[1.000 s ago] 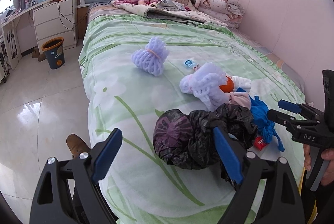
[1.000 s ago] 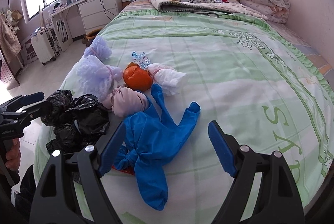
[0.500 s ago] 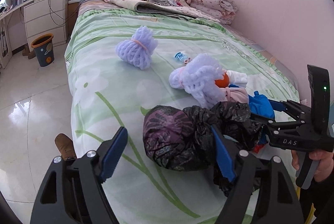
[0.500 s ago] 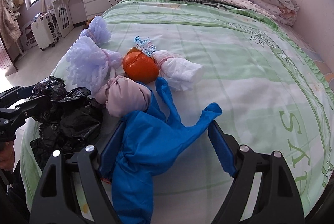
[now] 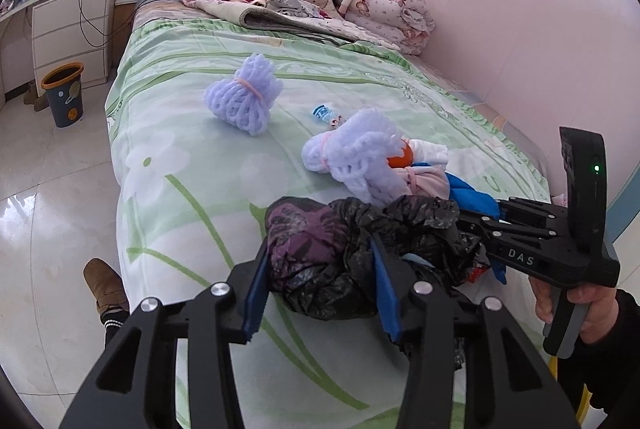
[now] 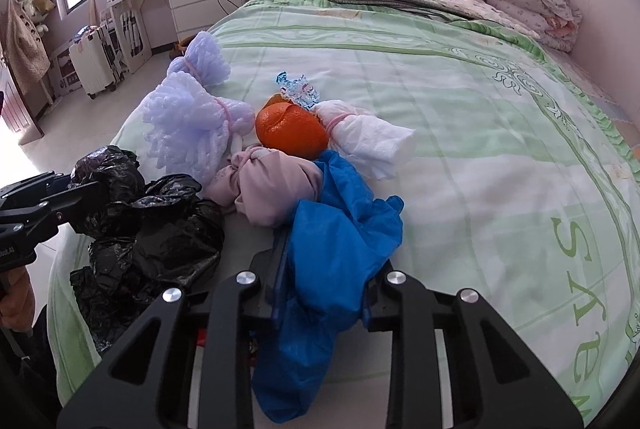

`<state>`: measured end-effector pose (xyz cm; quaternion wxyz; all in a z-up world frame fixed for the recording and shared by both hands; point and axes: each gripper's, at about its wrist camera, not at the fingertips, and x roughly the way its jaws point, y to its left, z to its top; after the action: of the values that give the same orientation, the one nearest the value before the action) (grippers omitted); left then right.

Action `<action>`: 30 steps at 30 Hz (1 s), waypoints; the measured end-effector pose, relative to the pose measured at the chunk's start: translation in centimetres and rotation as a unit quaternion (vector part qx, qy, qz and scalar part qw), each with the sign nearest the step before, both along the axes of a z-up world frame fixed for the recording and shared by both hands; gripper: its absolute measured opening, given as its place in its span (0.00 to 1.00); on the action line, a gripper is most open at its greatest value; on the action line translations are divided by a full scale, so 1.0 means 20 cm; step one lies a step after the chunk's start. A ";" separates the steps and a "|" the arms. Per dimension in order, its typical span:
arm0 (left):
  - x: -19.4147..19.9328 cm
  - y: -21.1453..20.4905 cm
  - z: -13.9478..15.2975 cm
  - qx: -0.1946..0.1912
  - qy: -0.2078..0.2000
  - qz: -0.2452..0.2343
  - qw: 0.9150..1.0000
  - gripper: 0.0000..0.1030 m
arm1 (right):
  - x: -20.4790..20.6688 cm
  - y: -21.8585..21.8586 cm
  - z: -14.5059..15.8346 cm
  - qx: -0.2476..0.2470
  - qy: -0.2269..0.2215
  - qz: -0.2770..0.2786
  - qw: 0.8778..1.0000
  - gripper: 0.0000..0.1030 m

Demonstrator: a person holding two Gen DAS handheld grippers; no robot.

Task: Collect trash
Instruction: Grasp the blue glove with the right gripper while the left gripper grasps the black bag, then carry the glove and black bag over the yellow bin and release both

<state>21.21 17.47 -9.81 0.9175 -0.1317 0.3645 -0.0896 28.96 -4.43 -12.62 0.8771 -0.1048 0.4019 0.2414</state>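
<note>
Pinching the black trash bag point(image 5: 320, 253) on the bed point(image 5: 180, 157), the left hand-held gripper point(image 5: 316, 289) likely steadies it for filling, while the right hand-held gripper point(image 6: 320, 289) is squeezed onto the blue glove point(image 6: 332, 241) lying beside it, seemingly to lift it in

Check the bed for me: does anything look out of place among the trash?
Yes: a whole orange sits in the heap, touching the pink bundle and blue glove. It looks intact, unlike the wrappers and foam nets around it.
</note>
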 end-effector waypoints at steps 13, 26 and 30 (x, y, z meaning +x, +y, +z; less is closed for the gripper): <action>-0.11 0.03 0.10 0.004 -0.020 0.010 1.000 0.41 | -0.12 -0.10 0.16 0.026 -0.022 -0.009 0.999 0.24; -0.22 -0.01 0.22 0.008 -0.043 0.012 0.999 0.41 | -0.29 -0.19 0.37 0.057 -0.046 -0.005 0.997 0.23; -0.26 -0.05 0.27 0.012 -0.054 0.008 0.998 0.41 | -0.35 -0.23 0.43 0.067 -0.059 -0.005 0.996 0.23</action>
<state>16.07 16.57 -4.44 0.9381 -0.1184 0.3144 -0.0845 21.89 -9.05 -3.95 0.9054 -0.0583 0.3330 0.2569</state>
